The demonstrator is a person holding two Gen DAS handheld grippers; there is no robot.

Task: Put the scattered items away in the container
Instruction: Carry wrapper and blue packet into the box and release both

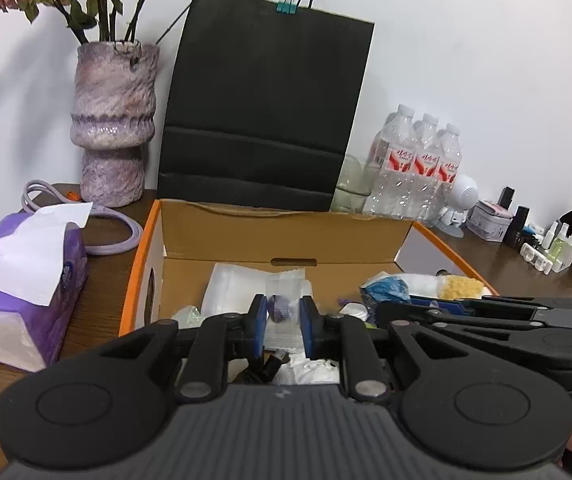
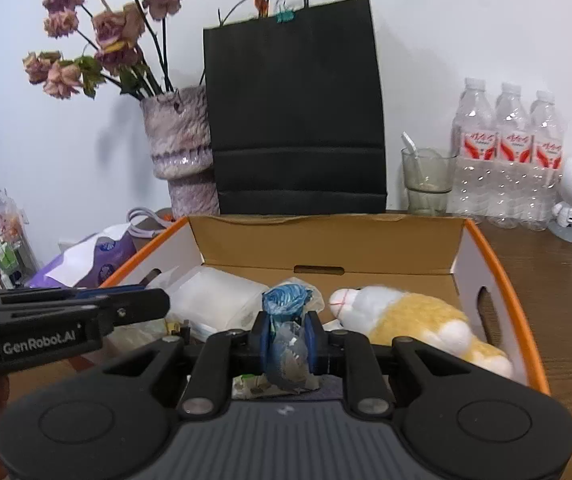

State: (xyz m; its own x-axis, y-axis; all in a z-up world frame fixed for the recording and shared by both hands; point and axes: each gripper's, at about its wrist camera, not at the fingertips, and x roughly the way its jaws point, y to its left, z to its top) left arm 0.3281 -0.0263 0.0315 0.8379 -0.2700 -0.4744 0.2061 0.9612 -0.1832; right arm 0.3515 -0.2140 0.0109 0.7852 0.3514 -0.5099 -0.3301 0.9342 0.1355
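White wall backs the brown wooden bench (image 2: pixel 566 280), where an open orange-edged cardboard box (image 2: pixel 326 248) sits before a black paper bag (image 2: pixel 294 112). My left fingers (image 1: pixel 281 314) pinch a clear packet with a purple bead (image 1: pixel 279 308) above the box; my right fingers (image 2: pixel 288 340) clamp a crumpled blue-and-clear plastic wrapper (image 2: pixel 286 344) over it.

small items (image 1: pixel 542 240) at far right too tiny to identify.
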